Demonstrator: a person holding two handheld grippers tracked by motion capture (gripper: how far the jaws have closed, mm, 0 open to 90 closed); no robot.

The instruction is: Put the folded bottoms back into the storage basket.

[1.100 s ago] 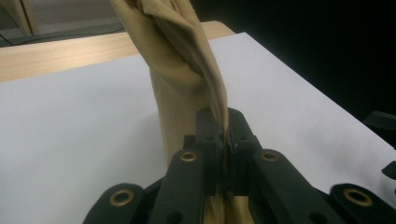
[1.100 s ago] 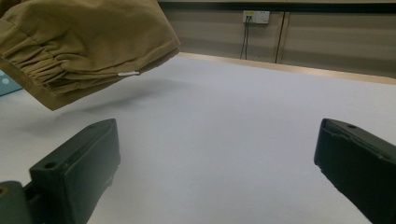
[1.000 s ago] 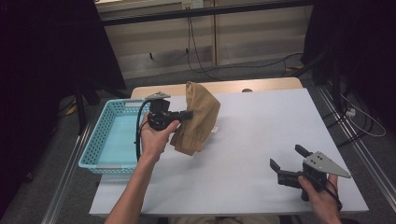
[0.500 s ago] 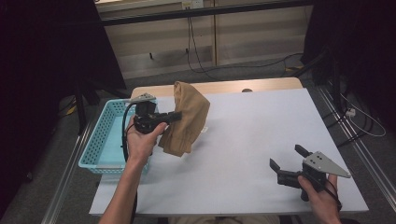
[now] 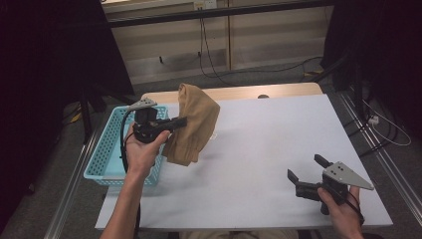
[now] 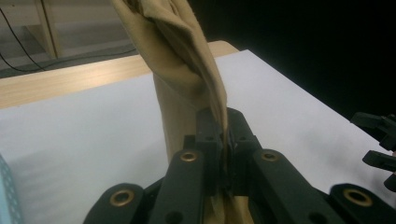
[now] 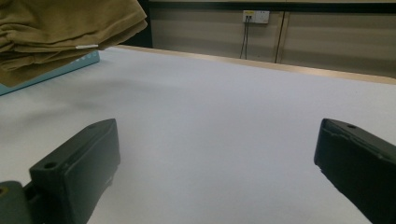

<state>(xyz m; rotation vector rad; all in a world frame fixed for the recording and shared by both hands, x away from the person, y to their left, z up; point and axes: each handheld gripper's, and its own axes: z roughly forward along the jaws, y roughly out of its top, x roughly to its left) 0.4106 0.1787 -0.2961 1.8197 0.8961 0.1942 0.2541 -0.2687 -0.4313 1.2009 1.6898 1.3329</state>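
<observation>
My left gripper (image 5: 181, 121), clamped shut on the folded tan cloth (image 5: 195, 124), has carried it leftward, now beside the turquoise plastic basket (image 5: 102, 159): likely dropping there next. My right gripper (image 5: 303, 174) rests open on the white desk (image 5: 268, 149).

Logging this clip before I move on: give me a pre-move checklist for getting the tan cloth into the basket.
1. Left gripper shut on cloth: ok.
2. Cloth lifted off the table: ok in the right gripper view; a lower fold hangs close to the surface.
3. Cloth over the basket: not ok, it hangs beside the basket's right edge.
4. Basket has room: ok, nothing visible inside.
5. Right gripper out of the way: ok, open, at the table's near right.
</observation>
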